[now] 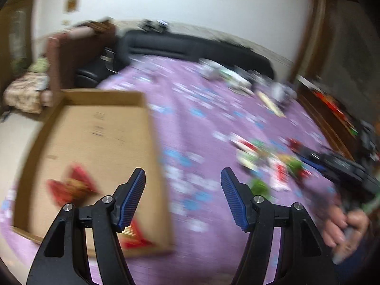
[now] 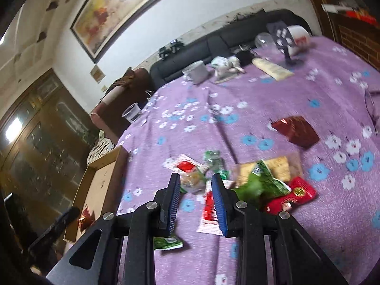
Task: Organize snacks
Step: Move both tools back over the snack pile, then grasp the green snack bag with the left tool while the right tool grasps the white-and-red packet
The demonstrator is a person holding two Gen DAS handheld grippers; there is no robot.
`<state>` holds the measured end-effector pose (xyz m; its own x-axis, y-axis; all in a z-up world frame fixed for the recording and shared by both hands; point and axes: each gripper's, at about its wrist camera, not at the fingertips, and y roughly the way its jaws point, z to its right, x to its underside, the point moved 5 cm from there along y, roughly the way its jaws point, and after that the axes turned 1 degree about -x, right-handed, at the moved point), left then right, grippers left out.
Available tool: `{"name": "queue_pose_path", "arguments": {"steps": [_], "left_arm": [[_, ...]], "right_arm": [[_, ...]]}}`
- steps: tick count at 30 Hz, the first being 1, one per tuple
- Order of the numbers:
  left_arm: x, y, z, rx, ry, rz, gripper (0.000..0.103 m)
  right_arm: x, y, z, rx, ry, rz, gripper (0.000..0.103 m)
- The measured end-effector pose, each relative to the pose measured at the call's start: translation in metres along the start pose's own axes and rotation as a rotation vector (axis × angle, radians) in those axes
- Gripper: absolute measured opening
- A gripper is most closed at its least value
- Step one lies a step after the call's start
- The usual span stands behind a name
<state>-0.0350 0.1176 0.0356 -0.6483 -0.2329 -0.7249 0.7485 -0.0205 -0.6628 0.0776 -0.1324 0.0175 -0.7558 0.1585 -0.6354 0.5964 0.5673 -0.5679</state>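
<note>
With the left gripper (image 1: 182, 198) spread empty beside the cardboard box (image 1: 99, 128), the half-spread right gripper (image 2: 194, 201), holding nothing, needed to settle squarely over one snack packet (image 2: 210, 207) before pinching.

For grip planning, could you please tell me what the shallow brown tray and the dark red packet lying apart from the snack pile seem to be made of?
The shallow brown tray looks like plain corrugated cardboard: matte tan, with folded walls and faint printed marks. The dark red packet seems to be glossy foil or metallised plastic film, judging by its bright reflective glints and crinkled end, though the blur leaves this uncertain.
</note>
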Motion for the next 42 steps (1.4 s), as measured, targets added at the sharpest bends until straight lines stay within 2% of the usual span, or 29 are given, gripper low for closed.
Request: {"name": "queue_pose_path", "arguments": {"steps": [3,5,9,12,15,17,19,21,24,28,30,33,38,40,42], "left_arm": [[0.013,0.018,0.044,0.105,0.05,-0.101,0.073],[0.02,0.029,0.062,0.118,0.074,-0.149,0.073],[0.029,0.054,0.085,0.098,0.083,-0.23,0.073],[0.025,0.068,0.09,0.055,0.067,-0.234,0.073],[0.021,0.083,0.097,0.046,0.089,-0.246,0.073],[0.022,0.091,0.102,0.061,0.111,-0.247,0.072],[0.027,0.096,0.105,0.061,0.132,-0.244,0.061],[0.031,0.093,0.103,0.052,0.148,-0.204,0.047],[0.026,0.092,0.097,0.107,0.111,-0.188,0.04],[0.021,0.092,0.083,0.161,0.017,-0.172,0.037],[0.015,0.088,0.075,0.149,-0.019,-0.134,0.036],[0.01,0.083,0.07,0.122,-0.025,-0.089,0.036],[0.009,0.084,0.071,0.127,-0.018,-0.084,0.036],[0.01,0.086,0.072,0.123,-0.01,-0.087,0.036],[0.01,0.087,0.072,0.122,-0.012,-0.094,0.037]], "right_arm": [[0.002,0.003,0.003,-0.008,0.023,-0.015,0.03],[0.003,0.005,0.002,-0.016,0.028,-0.025,0.03],[0.004,0.002,-0.001,-0.028,0.029,-0.022,0.03],[0.005,0.002,-0.002,-0.034,0.026,-0.025,0.03],[0.007,0.003,-0.004,-0.03,0.017,-0.037,0.03],[0.008,0.003,-0.005,-0.022,0.006,-0.043,0.03],[0.01,0.005,-0.006,-0.017,-0.005,-0.051,0.03],[0.012,0.008,-0.008,-0.018,-0.014,-0.068,0.03],[0.019,0.017,-0.013,-0.012,-0.044,-0.11,0.03],[0.029,0.029,-0.018,0.015,-0.097,-0.153,0.03],[0.032,0.035,-0.015,0.057,-0.111,-0.162,0.03],[0.033,0.041,-0.011,0.126,-0.134,-0.163,0.03],[0.034,0.046,-0.011,0.225,-0.201,-0.145,0.03],[0.033,0.047,-0.011,0.232,-0.216,-0.144,0.031],[0.034,0.049,-0.012,0.21,-0.209,-0.156,0.036]]}}
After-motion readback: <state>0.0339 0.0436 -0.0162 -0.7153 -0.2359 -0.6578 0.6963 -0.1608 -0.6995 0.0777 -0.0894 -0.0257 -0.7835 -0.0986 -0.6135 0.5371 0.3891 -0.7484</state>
